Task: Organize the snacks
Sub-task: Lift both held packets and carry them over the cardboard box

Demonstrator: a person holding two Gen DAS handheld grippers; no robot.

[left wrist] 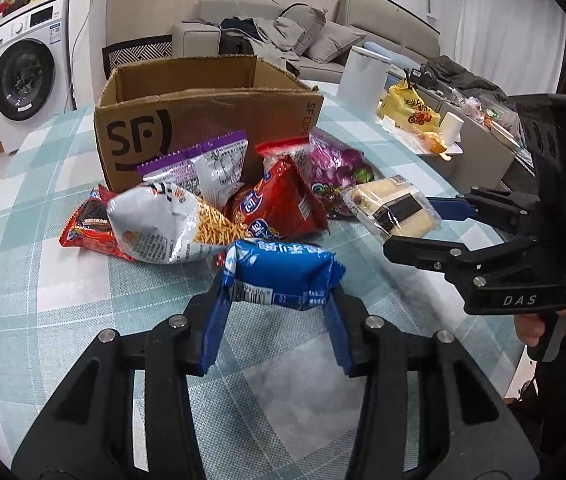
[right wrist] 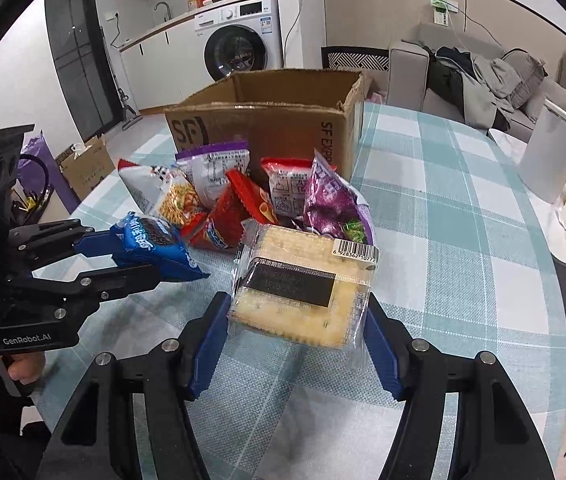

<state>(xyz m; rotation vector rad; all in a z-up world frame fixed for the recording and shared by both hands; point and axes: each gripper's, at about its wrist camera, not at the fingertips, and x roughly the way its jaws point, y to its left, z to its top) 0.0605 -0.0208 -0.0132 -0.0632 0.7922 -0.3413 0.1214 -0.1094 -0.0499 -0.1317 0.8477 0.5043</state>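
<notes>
My left gripper (left wrist: 279, 292) is shut on a blue cookie packet (left wrist: 279, 270), held above the table; it also shows in the right wrist view (right wrist: 155, 246). My right gripper (right wrist: 299, 312) is shut on a clear pack of pale crackers (right wrist: 303, 280), also seen in the left wrist view (left wrist: 393, 210). An open cardboard box (left wrist: 203, 120) stands behind a pile of snack bags: a white noodle-snack bag (left wrist: 163, 228), a red bag (left wrist: 275, 208), a purple bag (left wrist: 339, 168) and a purple-and-white bag (left wrist: 207, 168).
The table has a teal checked cloth (left wrist: 63, 280). A white cylinder (left wrist: 363, 80) and a yellow bag (left wrist: 411, 110) sit at the far right. A sofa (left wrist: 323, 40) and a washing machine (left wrist: 23, 72) stand beyond the table.
</notes>
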